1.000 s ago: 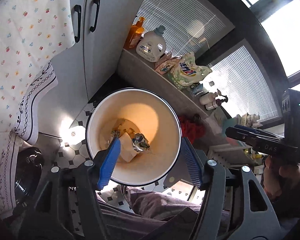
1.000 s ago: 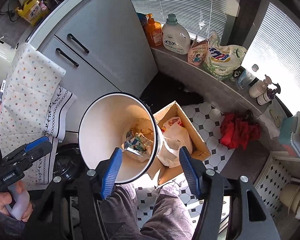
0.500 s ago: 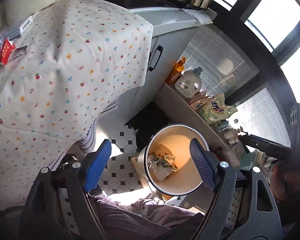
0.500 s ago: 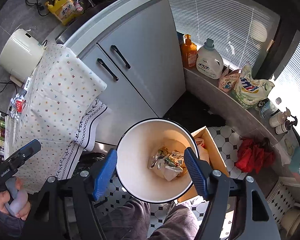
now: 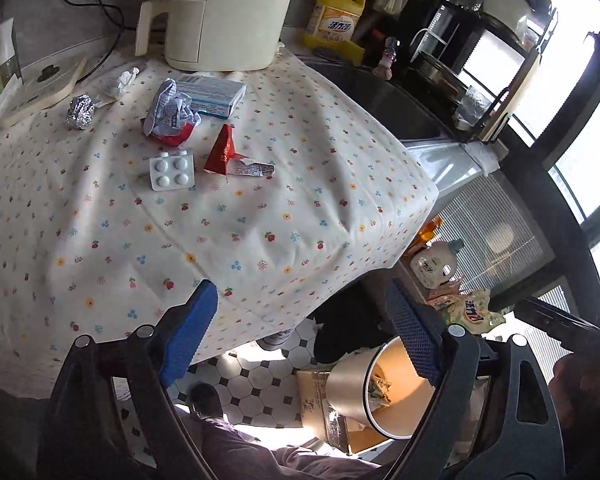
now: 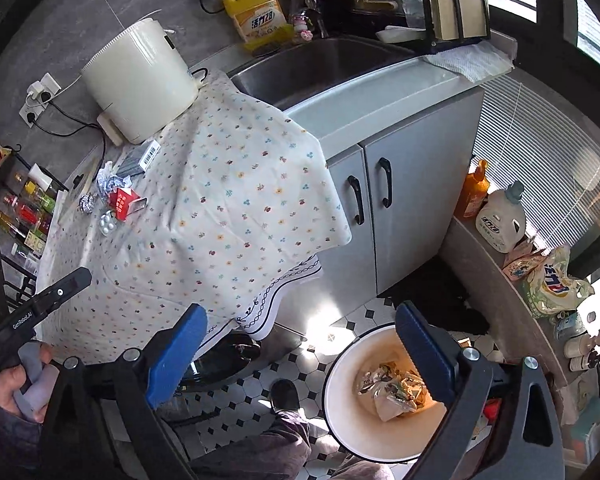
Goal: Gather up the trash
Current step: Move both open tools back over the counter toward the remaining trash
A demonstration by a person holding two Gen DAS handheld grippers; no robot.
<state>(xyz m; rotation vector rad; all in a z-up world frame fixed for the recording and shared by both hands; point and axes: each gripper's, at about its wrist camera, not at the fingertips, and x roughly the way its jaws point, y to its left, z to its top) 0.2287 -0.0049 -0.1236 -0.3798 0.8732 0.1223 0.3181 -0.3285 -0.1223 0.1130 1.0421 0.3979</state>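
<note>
While the table (image 5: pixel 284 216) under its flowered cloth is spread before both cameras, the step in hand is judged to be the reach for the next piece of trash, and it is best done with an order settled in advance. The white bin (image 6: pixel 340 396), already holding crumpled wrappers, is seen on the tiled floor at the near right, below the table edge, so a short carry is to be expected. The trash is gathered at the far left of the cloth, near the cream appliance (image 5: pixel 224 12). Largest there is the flat blue-and-white box (image 5: pixel 212 94); touching its left end lies a crumpled grey-and-red wrapper (image 5: pixel 168 114). Nearer and to the right a torn red sachet (image 5: pixel 224 152) is spread, and just beside it on the left a white blister pack (image 5: pixel 171 170). Farther left a small foil ball (image 5: pixel 80 111) sits apart.

The left gripper (image 5: pixel 300 336) is seen with its jaws opening and nothing between them, and the right gripper (image 6: pixel 300 354) likewise, widening and empty. Bulky, springy pieces are best clenched across the middle. The flat pack should be approached steeply, with one pad slid beneath an edge. Cloth should not be pinched along with it.
</note>
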